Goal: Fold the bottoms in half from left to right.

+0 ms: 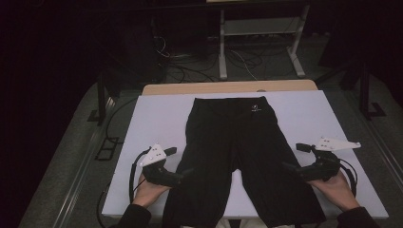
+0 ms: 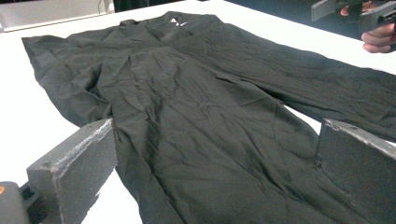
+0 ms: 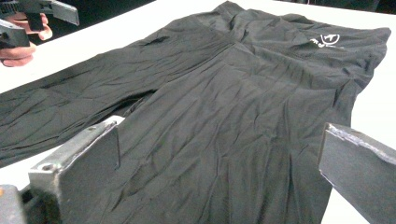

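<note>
Black trousers (image 1: 233, 137) lie flat on the white table top (image 1: 157, 118), waistband at the far side with a small white logo (image 1: 255, 109), both legs reaching to the near edge. My left gripper (image 1: 186, 172) rests at the outer edge of the left leg, jaws open and pointing at the cloth. My right gripper (image 1: 288, 166) sits at the outer edge of the right leg, also open. In the left gripper view the jaws of the left gripper (image 2: 215, 140) stand wide over the wrinkled fabric (image 2: 196, 93). The right gripper (image 3: 219, 140) likewise has its jaws wide above the cloth (image 3: 243, 84).
A wooden strip (image 1: 228, 88) borders the table's far side. Beyond it stand a white metal frame (image 1: 222, 47) and tangled cables (image 1: 190, 66) on the floor. Bare white surface (image 1: 304, 118) flanks the trousers on both sides.
</note>
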`<state>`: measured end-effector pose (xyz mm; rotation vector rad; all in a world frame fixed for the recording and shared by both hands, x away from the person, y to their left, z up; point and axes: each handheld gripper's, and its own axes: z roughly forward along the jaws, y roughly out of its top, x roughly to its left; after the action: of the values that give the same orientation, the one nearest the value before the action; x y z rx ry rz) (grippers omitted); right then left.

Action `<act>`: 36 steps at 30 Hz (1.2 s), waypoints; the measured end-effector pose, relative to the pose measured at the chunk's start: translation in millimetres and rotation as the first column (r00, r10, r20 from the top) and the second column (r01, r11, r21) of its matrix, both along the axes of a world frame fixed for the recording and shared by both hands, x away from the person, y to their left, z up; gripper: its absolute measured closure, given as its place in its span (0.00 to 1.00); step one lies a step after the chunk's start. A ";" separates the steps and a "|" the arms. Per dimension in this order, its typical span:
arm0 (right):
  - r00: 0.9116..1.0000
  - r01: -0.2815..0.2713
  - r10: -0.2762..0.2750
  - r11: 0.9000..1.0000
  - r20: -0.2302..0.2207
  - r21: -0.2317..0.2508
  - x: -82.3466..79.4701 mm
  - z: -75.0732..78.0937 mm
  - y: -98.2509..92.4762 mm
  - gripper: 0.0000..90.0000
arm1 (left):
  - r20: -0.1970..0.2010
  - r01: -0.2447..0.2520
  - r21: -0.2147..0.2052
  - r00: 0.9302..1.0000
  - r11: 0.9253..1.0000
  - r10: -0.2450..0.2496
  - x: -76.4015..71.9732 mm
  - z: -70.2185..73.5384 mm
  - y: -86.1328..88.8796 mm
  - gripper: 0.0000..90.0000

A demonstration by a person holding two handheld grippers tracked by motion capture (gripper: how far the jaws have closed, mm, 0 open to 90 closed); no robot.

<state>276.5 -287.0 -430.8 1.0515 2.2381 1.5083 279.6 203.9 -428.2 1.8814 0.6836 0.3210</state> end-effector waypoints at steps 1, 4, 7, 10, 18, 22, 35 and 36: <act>1.000 0.000 0.000 1.000 0.001 -0.001 0.0 0.0 0.2 0.00 | 0.001 -0.001 -0.002 1.000 1.000 0.001 0.0 0.2 0.1 0.00; 1.000 0.001 -0.001 1.000 0.000 -0.004 -0.4 0.0 0.7 0.00 | 0.004 -0.001 -0.004 1.000 1.000 0.001 -0.1 0.4 0.2 0.00; 1.000 0.003 -0.003 1.000 0.004 -0.004 -0.8 0.2 0.8 0.00 | 0.004 -0.001 -0.003 1.000 1.000 0.001 0.3 0.2 0.3 0.00; 1.000 0.005 -0.005 1.000 0.006 -0.006 -1.2 0.9 1.2 0.00 | 0.005 -0.002 0.000 1.000 1.000 0.002 0.3 0.2 0.4 0.00; 1.000 0.006 -0.006 1.000 0.012 -0.017 -1.0 2.1 4.4 0.00 | 0.003 0.007 0.014 1.000 1.000 -0.007 0.4 -0.4 -1.4 0.00; 1.000 0.007 -0.007 1.000 0.006 -0.021 0.0 3.2 7.2 0.00 | 0.002 0.009 0.021 1.000 1.000 -0.009 0.2 -0.6 -2.3 0.00; 1.000 -0.007 0.007 0.999 0.016 -0.040 6.5 15.9 19.2 0.00 | -0.012 -0.005 0.028 1.000 1.000 0.006 -0.9 -2.5 -2.0 0.00; 1.000 -0.007 0.008 0.999 0.013 -0.040 7.3 17.3 19.7 0.00 | -0.012 -0.006 0.027 1.000 1.000 0.006 -1.2 -2.5 -2.1 0.00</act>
<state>283.8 -267.3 -413.5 1.0197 2.2557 1.4635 278.4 201.8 -430.6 1.9086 0.6963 0.3246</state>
